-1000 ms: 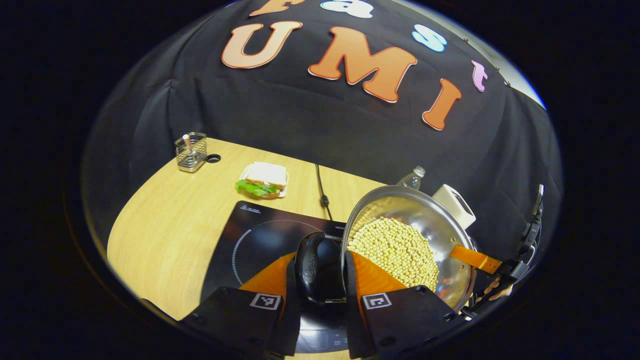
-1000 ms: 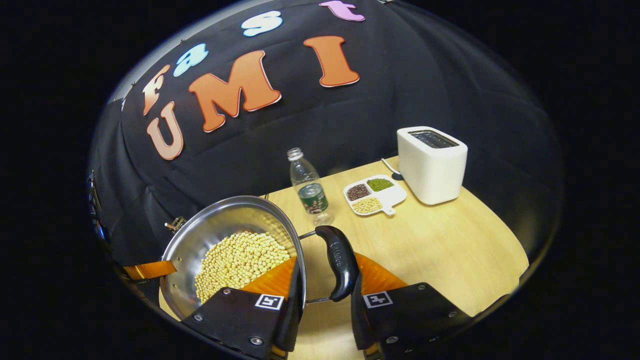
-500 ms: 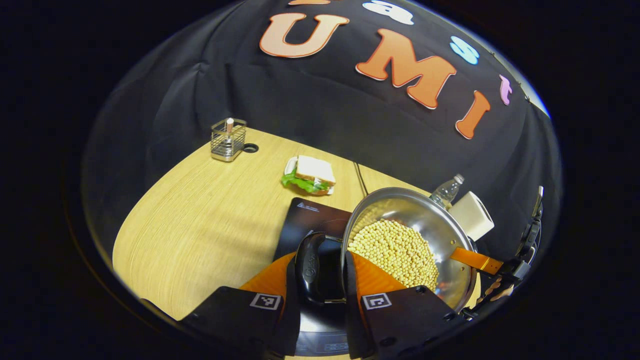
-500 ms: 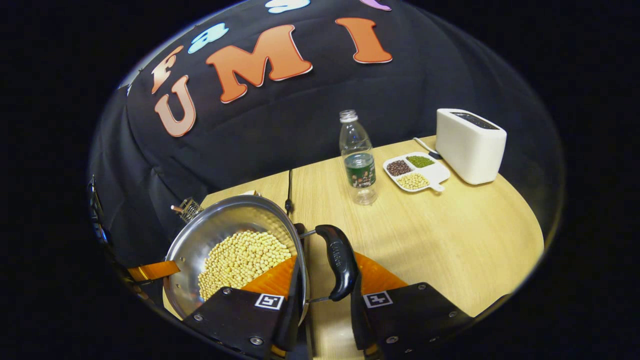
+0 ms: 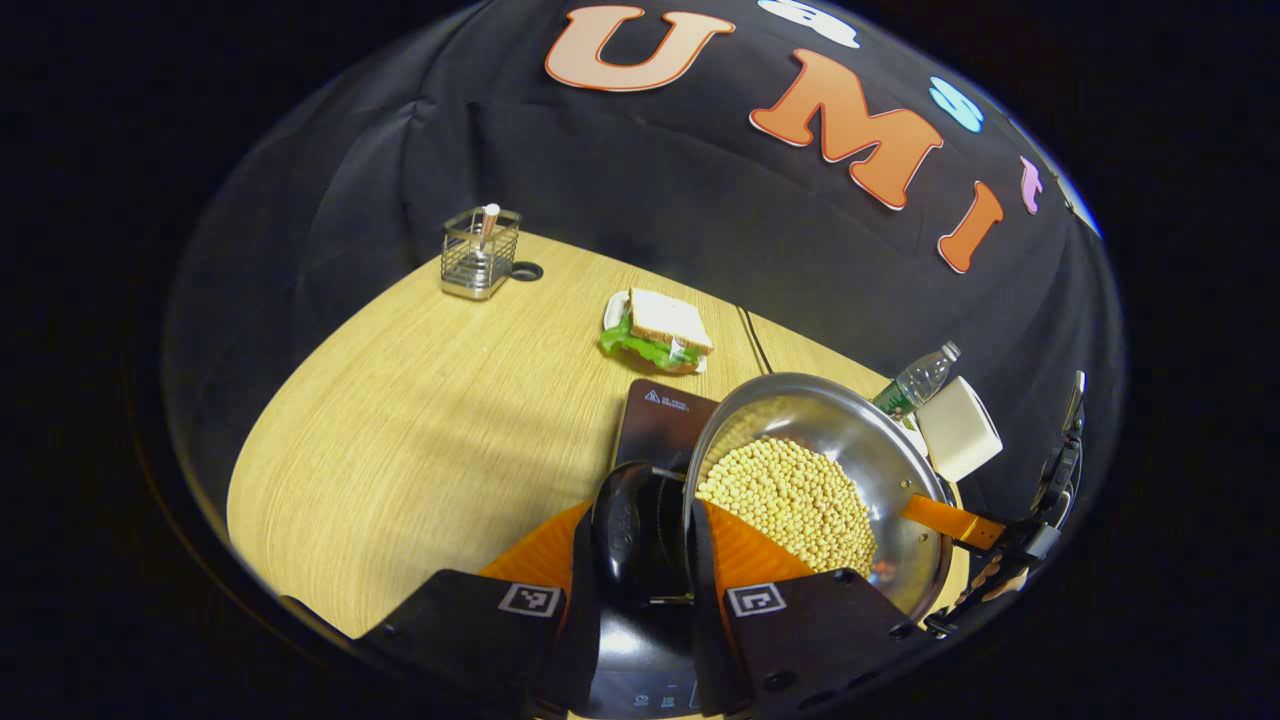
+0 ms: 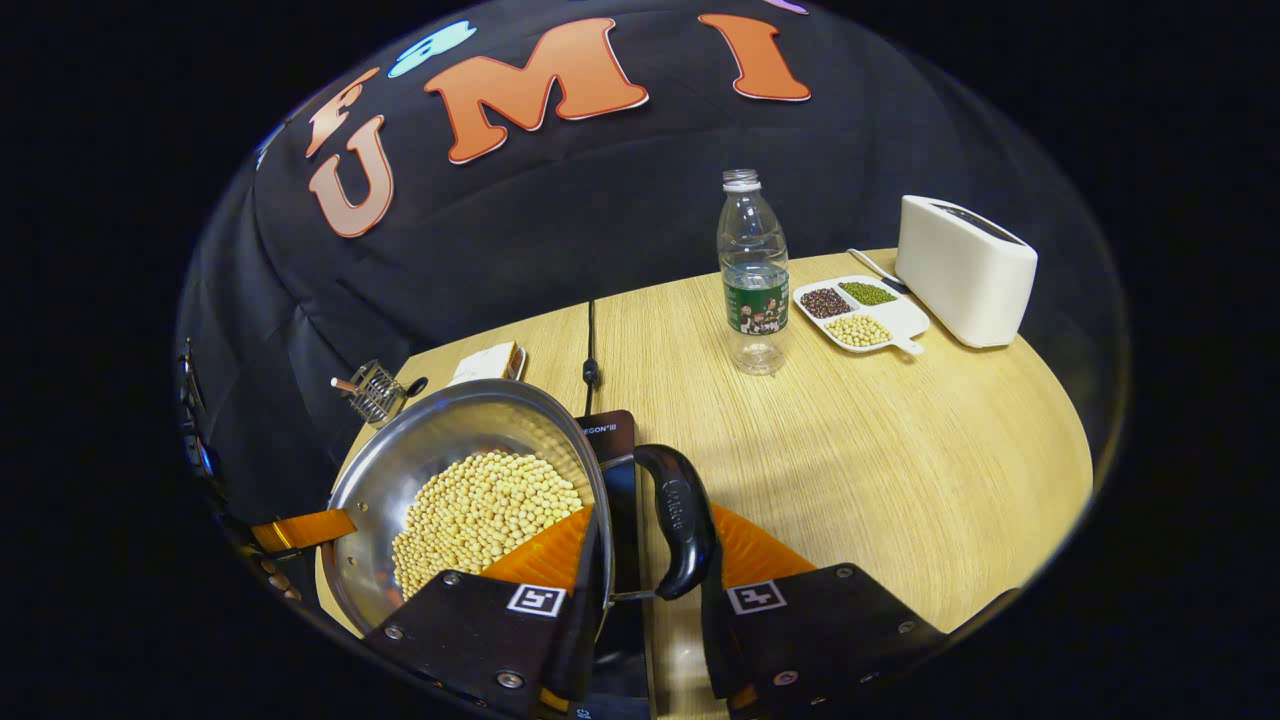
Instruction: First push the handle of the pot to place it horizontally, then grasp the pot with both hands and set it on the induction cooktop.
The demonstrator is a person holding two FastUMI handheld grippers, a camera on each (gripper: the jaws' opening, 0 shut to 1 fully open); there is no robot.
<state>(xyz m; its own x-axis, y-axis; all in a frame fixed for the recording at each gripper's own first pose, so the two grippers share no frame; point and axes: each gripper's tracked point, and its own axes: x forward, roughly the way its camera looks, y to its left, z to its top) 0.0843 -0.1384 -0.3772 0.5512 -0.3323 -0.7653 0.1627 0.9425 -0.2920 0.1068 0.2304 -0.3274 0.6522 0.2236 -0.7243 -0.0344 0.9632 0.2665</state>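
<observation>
A steel pot (image 5: pixel 800 395) filled with pale soybeans (image 5: pixel 800 500) hangs between my two grippers. In the left gripper view my left gripper (image 5: pixel 640 530) is shut on the pot's black side handle (image 5: pixel 625 525), one finger outside the handle and one inside the rim. The right gripper view has my right gripper (image 6: pixel 655 540) shut the same way on the opposite black handle (image 6: pixel 680 510) beside the pot (image 6: pixel 440 440). The black induction cooktop (image 5: pixel 665 415) lies directly below the pot, and its corner (image 6: pixel 610 440) shows by the rim. Across the pot each view catches the other gripper, the right gripper (image 5: pixel 1000 550) and the left gripper (image 6: pixel 290 530).
On the wooden table (image 5: pixel 420 420) stand a wire basket (image 5: pixel 480 255) and a sandwich (image 5: pixel 660 330) at the back left. A water bottle (image 6: pixel 753 275), a divided dish of beans (image 6: pixel 860 312) and a white toaster (image 6: pixel 965 270) stand to the right. A black cable (image 6: pixel 590 340) runs behind the cooktop.
Both grippers have carried the pot sideways until it is over the cooktop, and it sits lower. The cooktop has come into sight beside the right handle. Both grips are unchanged.
</observation>
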